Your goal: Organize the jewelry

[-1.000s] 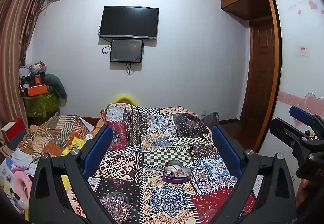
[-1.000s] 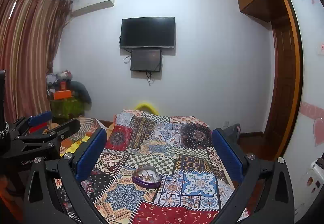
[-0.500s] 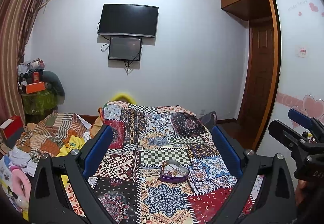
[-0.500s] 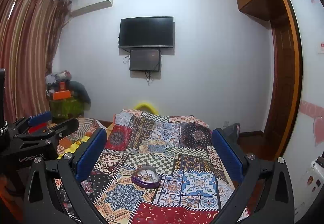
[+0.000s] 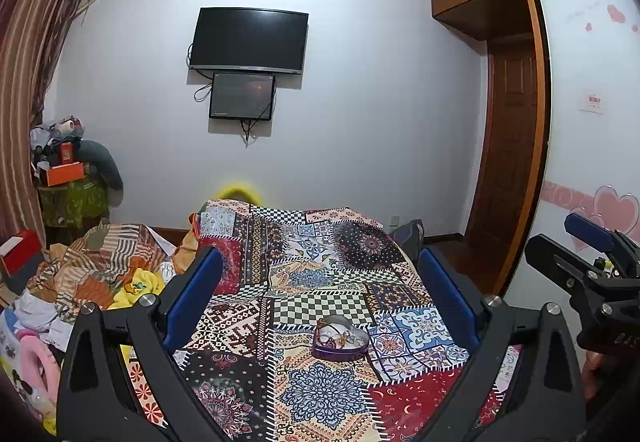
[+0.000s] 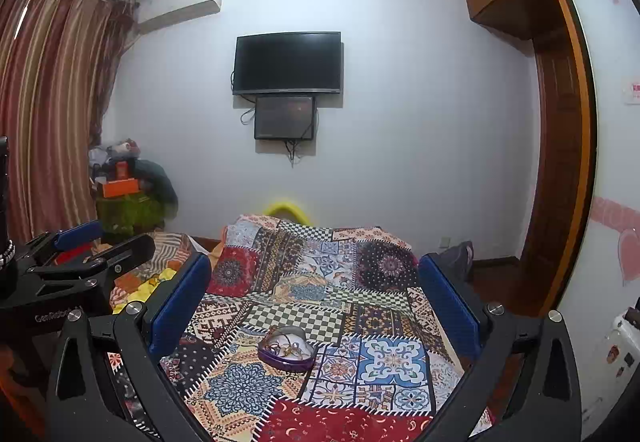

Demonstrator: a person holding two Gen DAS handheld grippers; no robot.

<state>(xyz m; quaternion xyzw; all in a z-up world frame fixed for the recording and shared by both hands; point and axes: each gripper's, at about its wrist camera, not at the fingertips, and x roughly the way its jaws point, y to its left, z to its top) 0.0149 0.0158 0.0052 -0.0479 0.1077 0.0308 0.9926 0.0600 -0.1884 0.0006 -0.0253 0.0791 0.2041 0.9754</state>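
Note:
A purple heart-shaped tin with tangled jewelry inside sits open on the patchwork bedspread; it also shows in the right wrist view. My left gripper is open and empty, held above the bed well short of the tin. My right gripper is open and empty too, at a similar distance. Each gripper shows at the edge of the other's view: the right one and the left one.
A pile of clothes and toys lies left of the bed. A cluttered stand is in the far left corner. A TV hangs on the far wall. A wardrobe and door are on the right.
Both views have shifted slightly; the tin sits a little lower and closer between the fingers. Both grippers stay open.

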